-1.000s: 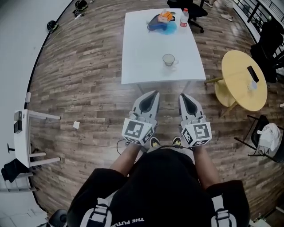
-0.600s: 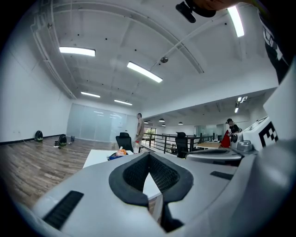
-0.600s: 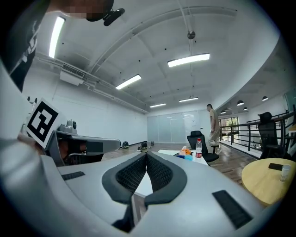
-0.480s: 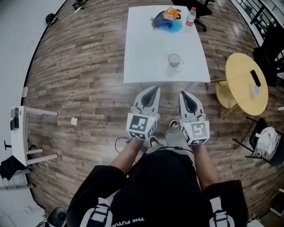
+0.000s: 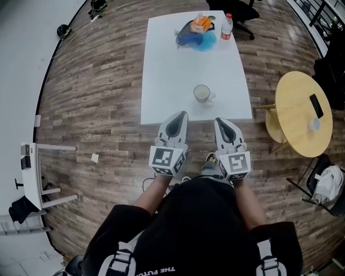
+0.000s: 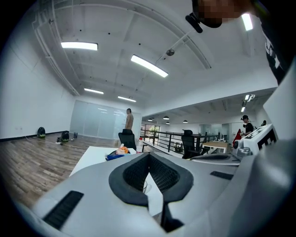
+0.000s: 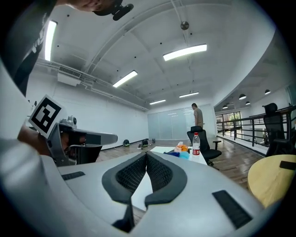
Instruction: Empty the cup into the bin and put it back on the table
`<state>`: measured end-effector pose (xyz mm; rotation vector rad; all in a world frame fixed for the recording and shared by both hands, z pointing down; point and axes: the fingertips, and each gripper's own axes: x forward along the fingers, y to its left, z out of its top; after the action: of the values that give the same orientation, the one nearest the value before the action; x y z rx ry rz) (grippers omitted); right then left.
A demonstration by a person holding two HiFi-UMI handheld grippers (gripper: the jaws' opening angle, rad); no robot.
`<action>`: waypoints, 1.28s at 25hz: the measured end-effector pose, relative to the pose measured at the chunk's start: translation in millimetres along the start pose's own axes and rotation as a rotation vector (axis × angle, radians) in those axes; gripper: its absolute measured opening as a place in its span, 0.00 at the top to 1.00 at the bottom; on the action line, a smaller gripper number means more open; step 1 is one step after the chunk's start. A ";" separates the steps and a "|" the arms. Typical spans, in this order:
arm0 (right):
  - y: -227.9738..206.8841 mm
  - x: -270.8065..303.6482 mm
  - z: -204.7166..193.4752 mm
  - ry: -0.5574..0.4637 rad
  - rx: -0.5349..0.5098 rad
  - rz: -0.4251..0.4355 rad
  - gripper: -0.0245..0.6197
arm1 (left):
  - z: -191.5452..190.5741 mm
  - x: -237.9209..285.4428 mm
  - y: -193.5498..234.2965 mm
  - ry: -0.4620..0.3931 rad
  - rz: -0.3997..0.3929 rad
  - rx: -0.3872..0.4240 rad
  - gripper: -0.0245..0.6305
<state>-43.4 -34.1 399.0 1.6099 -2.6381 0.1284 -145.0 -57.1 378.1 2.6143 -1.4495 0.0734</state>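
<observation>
fingers (image 7: 159, 173) together; head view: whole cup (image 5: 201, 93)

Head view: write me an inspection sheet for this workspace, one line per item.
Surface: white table, mostly bare.
Job's things: cup upright near the table's near edge, handle to the right; bin: nothing seen.
Clutter: bottle with a red cap and a blue and orange heap at the far end.
Grippers: left gripper and right gripper side by side, pointing toward the table, both shut and empty.
Cables: dark cable on the floor by the person's feet.
Surroundings: wooden floor; round yellow table at right; office chair beyond the table.
</observation>
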 end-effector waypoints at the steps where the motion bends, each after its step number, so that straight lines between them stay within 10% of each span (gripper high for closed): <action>1: -11.6 6.3 -3.6 0.007 0.008 0.007 0.94 | -1.4 11.4 2.4 0.009 0.009 -0.008 0.93; 15: -94.6 111.9 -121.8 0.316 -0.107 -0.032 0.93 | -44.2 103.5 51.7 0.123 -0.021 0.002 0.93; 19: -98.6 141.2 -160.7 0.389 -0.157 -0.013 0.73 | -71.0 116.3 70.0 0.167 -0.035 -0.014 0.93; 32: -111.0 176.9 -190.8 0.379 -0.179 -0.069 0.73 | -135.8 146.4 101.6 0.250 -0.062 -0.054 0.93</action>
<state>-26.0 -223.0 608.9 1.4508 -2.2397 0.1695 -149.1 -211.8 540.2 2.4977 -1.2679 0.3356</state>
